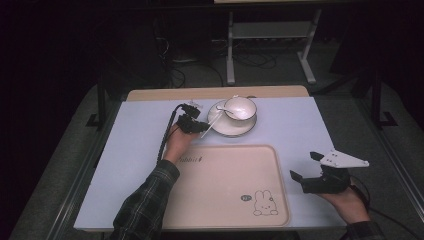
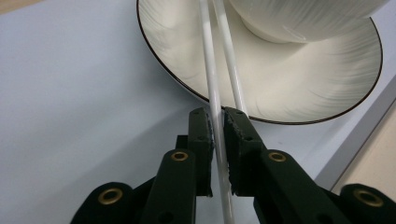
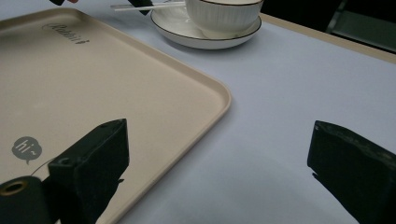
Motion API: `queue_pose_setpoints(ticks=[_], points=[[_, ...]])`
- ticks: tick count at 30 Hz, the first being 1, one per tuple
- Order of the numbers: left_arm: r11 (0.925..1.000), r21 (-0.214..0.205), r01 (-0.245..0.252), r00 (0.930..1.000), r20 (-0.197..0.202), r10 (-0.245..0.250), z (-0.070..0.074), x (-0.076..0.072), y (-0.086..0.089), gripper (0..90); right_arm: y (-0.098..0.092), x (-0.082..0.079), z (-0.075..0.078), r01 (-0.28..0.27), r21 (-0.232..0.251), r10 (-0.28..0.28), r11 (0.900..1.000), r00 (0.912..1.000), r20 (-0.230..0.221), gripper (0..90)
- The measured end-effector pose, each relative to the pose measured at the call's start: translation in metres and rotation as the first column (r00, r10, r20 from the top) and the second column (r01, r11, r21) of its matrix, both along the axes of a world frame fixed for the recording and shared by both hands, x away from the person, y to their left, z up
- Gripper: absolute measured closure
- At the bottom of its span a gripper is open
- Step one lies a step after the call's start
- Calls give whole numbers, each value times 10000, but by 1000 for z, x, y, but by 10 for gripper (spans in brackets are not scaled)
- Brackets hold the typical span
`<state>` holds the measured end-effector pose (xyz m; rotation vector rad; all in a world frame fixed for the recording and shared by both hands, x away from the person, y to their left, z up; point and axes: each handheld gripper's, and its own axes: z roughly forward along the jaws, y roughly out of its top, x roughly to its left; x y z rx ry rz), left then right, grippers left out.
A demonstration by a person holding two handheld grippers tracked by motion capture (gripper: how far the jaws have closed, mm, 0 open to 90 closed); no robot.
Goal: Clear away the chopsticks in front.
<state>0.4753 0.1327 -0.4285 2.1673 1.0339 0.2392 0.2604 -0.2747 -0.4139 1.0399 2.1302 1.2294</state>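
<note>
Over on the left, the left gripper (image 1: 194, 121) is reaching to the near-left edge of the plate (image 1: 239, 131), at the far middle of the pale worktop (image 1: 130, 150). Its jaws are standing almost closed, pinching one of the two white chopsticks (image 2: 215, 100) between the pads; the second stick is lying just beside it (whether the right-hand pad is touching that one as well, I cannot tell). Both sticks are leaning across the plate's rim, their far ends running up toward the bowl (image 1: 240, 108) that is sitting on the plate. A white spoon (image 1: 227, 111) is resting in the bowl, its handle pointing left.

Moving rightward, the beige tray (image 1: 210, 210) with the little rabbit print is lying near the person, just this side of the plate, and nothing is sitting on it.

Further right, the right gripper (image 1: 306, 166) is hovering over the worktop just past the tray's right edge, its jaws spread wide and holding nothing.

To my eye the work is only getting started: the grip on the chopsticks is being made, but the sticks are not yet lifted off the plate. Carrying them away, presumably to the tray, is what is left, and the bowl, spoon and plate are standing untouched.
</note>
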Motion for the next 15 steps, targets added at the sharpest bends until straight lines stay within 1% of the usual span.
queue_pose_setpoints(ticks=[7,9,13,15], points=[[10000,-9,14,10000,-26,-14,-1,1,-1,843,0,0,0,27,-2,-27,10000,10000,-2,50],[9999,34,-106,9999,-15,106,-1,1,0,850,0,0,0,15,-2,-15,10000,10000,-3,50],[9998,-63,-196,9998,51,197,0,1,2,857,0,0,0,12,19,-12,10000,10000,4,50],[9996,-131,-240,9996,135,242,3,0,4,858,-1,0,0,29,28,-29,10000,10000,2,50]])
